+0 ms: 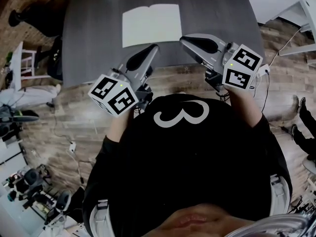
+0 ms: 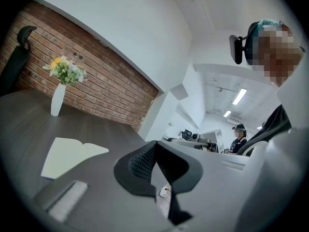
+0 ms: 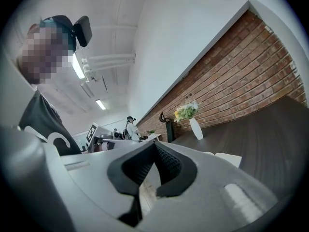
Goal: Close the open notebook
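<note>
The open notebook (image 1: 151,24) lies flat with its white pages up on the dark grey table (image 1: 94,43), near the far middle. My left gripper (image 1: 154,47) hangs over the table's near edge, just short of the notebook's lower left corner, shut with nothing in it. My right gripper (image 1: 183,39) is just right of the notebook's lower right corner, also shut and holding nothing. In the left gripper view the notebook (image 2: 72,156) lies to the left of the closed tips (image 2: 154,143). In the right gripper view a corner of the notebook (image 3: 228,159) shows right of the closed tips (image 3: 154,144).
A white vase of flowers (image 2: 58,98) stands at the table's far end by the brick wall (image 2: 111,95). A black office chair (image 2: 17,57) is at that end too. Wood floor (image 1: 74,117) lies between me and the table. A person (image 2: 238,138) stands far off.
</note>
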